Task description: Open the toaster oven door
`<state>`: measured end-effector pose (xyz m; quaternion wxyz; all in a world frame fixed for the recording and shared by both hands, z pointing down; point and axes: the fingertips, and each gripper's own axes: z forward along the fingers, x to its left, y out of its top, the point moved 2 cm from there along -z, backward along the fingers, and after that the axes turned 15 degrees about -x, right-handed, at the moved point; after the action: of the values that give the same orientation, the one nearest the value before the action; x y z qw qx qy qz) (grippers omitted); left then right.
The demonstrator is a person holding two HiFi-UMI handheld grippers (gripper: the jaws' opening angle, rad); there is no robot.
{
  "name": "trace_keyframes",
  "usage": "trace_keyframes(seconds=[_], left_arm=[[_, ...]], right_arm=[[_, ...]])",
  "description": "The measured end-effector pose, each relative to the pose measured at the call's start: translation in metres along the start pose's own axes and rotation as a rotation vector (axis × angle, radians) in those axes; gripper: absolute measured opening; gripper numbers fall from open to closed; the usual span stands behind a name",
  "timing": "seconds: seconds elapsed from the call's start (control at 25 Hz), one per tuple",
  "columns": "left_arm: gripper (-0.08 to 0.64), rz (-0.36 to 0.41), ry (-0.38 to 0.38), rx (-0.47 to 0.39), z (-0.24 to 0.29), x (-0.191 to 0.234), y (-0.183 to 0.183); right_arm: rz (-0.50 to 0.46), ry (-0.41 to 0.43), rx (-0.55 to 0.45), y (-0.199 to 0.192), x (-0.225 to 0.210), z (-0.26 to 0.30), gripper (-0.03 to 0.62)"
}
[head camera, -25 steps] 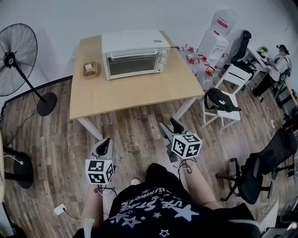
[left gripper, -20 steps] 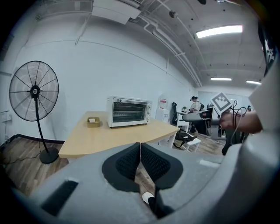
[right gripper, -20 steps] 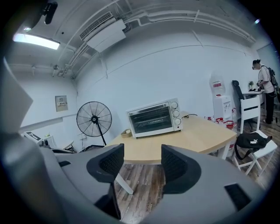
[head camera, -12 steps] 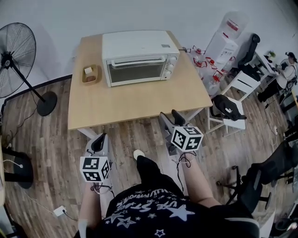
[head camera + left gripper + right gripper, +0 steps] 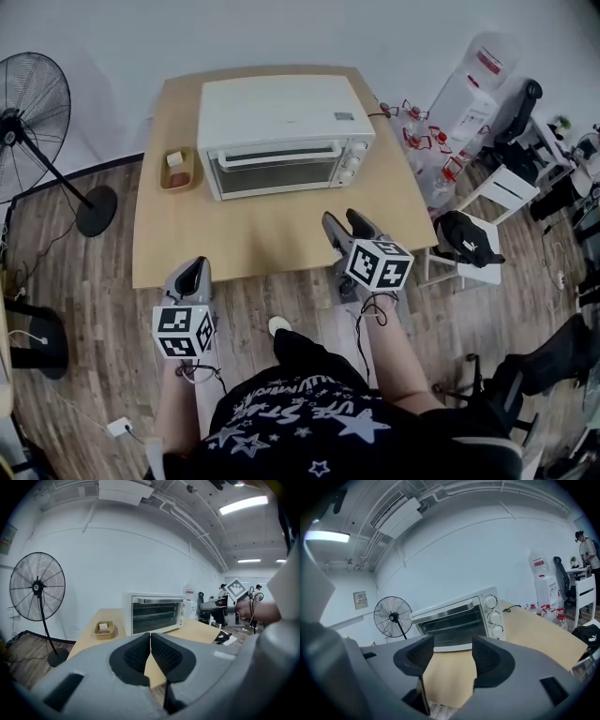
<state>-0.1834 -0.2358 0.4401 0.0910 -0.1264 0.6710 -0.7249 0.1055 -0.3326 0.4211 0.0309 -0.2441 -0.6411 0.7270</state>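
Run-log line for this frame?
phase: pre-contact | toaster oven door: closed | left claw: shut, empty | right claw: open, empty

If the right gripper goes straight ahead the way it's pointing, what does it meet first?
Probably the toaster oven door, which is closed; depth is hard to judge, but only bare table shows between. The right gripper is open and empty.

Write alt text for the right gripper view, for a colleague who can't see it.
The right gripper is open and empty, pointing at a white toaster oven that stands on a wooden table with its door shut. A standing fan is behind on the left and a water dispenser on the right.
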Motion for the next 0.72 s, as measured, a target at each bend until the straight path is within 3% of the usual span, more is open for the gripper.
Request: trace_keyframes(seconds=[0.4,0.72], left_arm=[[0.021,0.038,0.035,-0.02,0.063,0.013,0.02],[0.021,0.008,0.075,-0.014,0.094,0.021,0.021]], right_arm=[[0.023,0.047,0.023,0.031,-0.021,0.064,0.204],[0.041,0.048,0.004,0.059,-0.039,0.097,0.187]])
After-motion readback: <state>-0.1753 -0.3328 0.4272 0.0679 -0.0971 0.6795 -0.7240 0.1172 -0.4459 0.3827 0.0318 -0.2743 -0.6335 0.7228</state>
